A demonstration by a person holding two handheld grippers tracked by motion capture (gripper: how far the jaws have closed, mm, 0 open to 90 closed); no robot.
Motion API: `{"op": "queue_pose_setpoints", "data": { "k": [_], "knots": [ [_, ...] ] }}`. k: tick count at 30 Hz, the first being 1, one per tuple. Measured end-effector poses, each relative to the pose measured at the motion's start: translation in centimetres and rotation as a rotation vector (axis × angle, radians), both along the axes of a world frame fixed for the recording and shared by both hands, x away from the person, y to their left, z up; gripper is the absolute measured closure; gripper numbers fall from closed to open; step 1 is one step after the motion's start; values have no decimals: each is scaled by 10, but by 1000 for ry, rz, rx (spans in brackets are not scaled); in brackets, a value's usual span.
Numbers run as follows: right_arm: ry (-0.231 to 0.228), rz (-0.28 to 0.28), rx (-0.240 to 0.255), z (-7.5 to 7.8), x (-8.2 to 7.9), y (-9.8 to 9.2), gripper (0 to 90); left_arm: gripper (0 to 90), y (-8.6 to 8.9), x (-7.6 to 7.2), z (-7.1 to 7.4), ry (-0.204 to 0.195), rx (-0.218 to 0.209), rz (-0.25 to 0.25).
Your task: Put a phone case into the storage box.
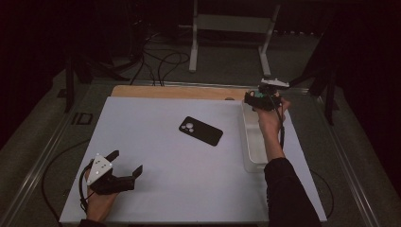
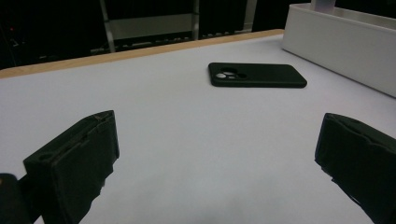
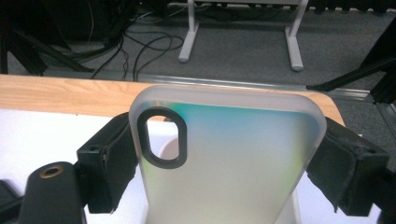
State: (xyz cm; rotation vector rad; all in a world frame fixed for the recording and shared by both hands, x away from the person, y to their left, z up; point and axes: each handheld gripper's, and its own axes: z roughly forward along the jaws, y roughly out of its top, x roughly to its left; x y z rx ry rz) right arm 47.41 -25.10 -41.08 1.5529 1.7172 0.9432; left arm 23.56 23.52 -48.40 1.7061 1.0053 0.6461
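Note:
A black phone case (image 1: 200, 130) lies flat, camera cut-outs up, in the middle of the white mat; the left gripper view shows this black case (image 2: 257, 74) well ahead of the jaws. My left gripper (image 1: 126, 161) rests at the mat's near left corner, open, with nothing between its wide-apart jaws (image 2: 219, 163). My right gripper (image 1: 259, 98) is raised over the far end of a white tray (image 1: 246, 142). It (image 3: 228, 163) is shut on a frosted translucent phone case (image 3: 243, 140) with a green-blue tint and an oval camera hole, held upright by its two side edges.
The tray (image 2: 341, 46) runs along the mat's right side. A strip of wooden tabletop (image 1: 179, 91) shows beyond the mat's far edge. On the floor behind are a metal stand (image 1: 194, 47) and loose cables (image 1: 161, 61).

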Motion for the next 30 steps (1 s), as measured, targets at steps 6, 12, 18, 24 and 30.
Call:
{"op": "queue_pose_setpoints", "data": {
  "k": [6,12,18,24,30],
  "knots": [
    [15,-1,1,-6,2,1,161,5,-1,0,0,4,3,-5],
    [23,-6,0,-10,5,1,161,4,-1,0,0,4,2,-5],
    [31,-12,-6,-16,8,2,161,5,-1,0,-1,7,0,-8],
    [33,-20,-5,-18,10,3,161,5,-1,0,-1,8,2,-10],
    [40,-21,-8,-22,12,2,161,5,-1,0,-1,8,1,-10]
  ]
}}
